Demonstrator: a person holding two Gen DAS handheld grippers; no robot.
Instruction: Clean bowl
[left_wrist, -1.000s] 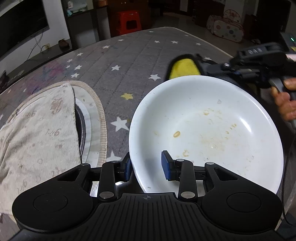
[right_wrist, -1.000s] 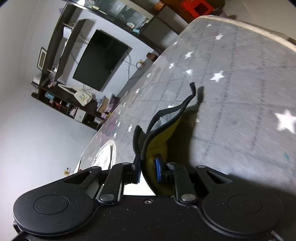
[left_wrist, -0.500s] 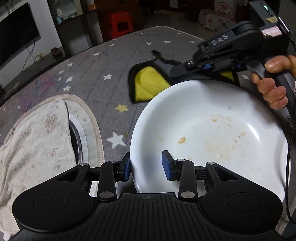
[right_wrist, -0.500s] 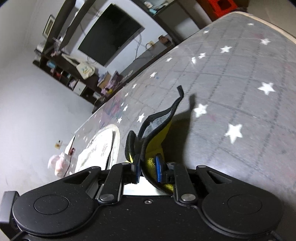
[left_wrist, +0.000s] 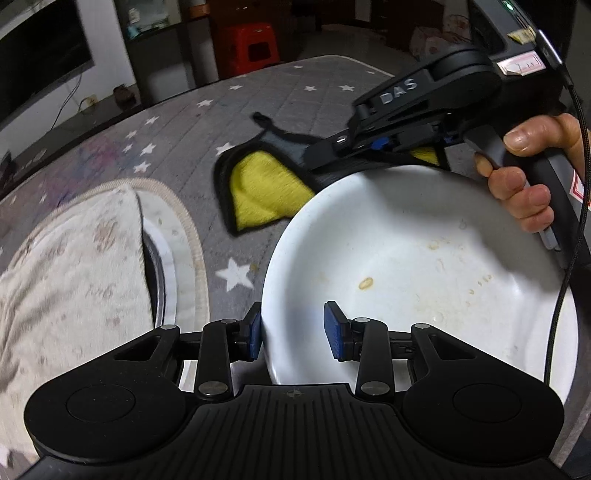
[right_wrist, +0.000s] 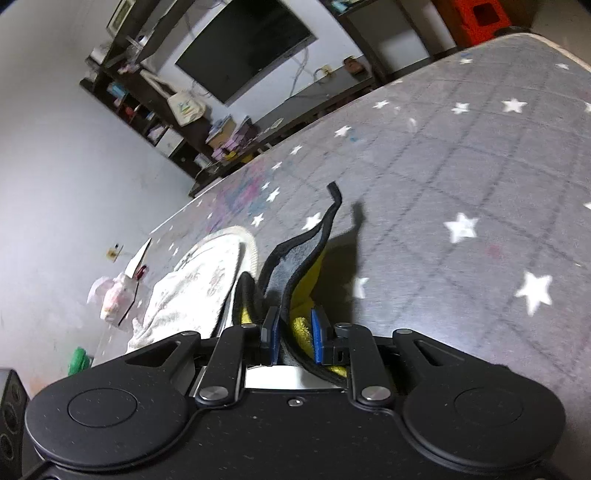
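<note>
**A:** Where do we have the bowl (left_wrist: 424, 280)?

**B:** In the left wrist view it fills the ground from 3 o'clock to 6 o'clock, white and tilted, with small brownish spots of food on its inside. Our left tongs (left_wrist: 293, 330) are clamped on its near rim: one blue pad (left_wrist: 255, 332) sits outside the wall, the other inside, with only the rim's thickness between them.

**A:** And our right tongs (right_wrist: 293, 338)?

**B:** Nearly closed, pinching a cloth (right_wrist: 295, 266) that is yellow on one face, grey on the other, with a black edge. In the right wrist view the cloth stands up from the pads toward 12 o'clock, and its black loop sticks out at the top.

**A:** How does the cloth sit against the bowl?

**B:** From the left wrist view the cloth (left_wrist: 258, 188) lies at 11 o'clock from the bowl, just past its far rim, on the grey cover with white stars (left_wrist: 192, 140). The right tongs (left_wrist: 380, 144) reach over that rim at 1 o'clock, held by our right hand (left_wrist: 528, 177). Whether cloth and rim touch, we cannot quite tell; the tongs hide the spot.

**A:** Anything else close by?

**B:** A beige patterned towel (left_wrist: 66, 266) at 9 o'clock, lying over a round mat (left_wrist: 184, 229), apart from the bowl.
</note>
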